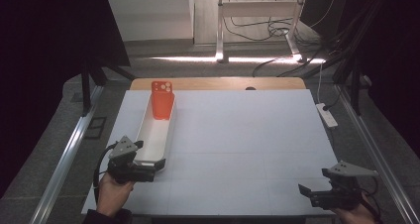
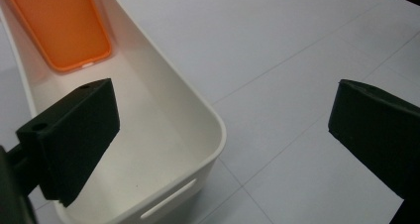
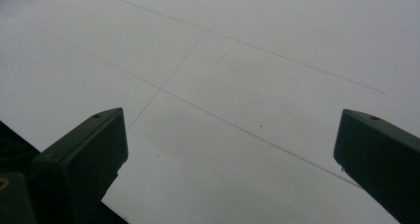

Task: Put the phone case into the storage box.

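Observation:
A long white tray (image 1: pixel 154 130) lies along the left side of the white table (image 1: pixel 237 144). An orange phone case (image 1: pixel 162 101) leans inside its far end, camera cutout up. My left gripper (image 1: pixel 151 155) is open at the tray's near end. In the left gripper view the left gripper (image 2: pixel 225 105) straddles the tray's (image 2: pixel 198 110) near right corner, one jaw over the tray's inside and the other over the table, with the orange case (image 2: pixel 64 26) farther in. My right gripper (image 1: pixel 313 180) is open near the front right corner, and the right gripper (image 3: pixel 233 127) holds nothing above bare table.
A white power strip (image 1: pixel 327 115) lies just off the table's right edge. A wooden strip (image 1: pixel 218 83) runs along the far edge. Metal rails (image 1: pixel 69 149) flank both sides, and cables lie on the floor beyond.

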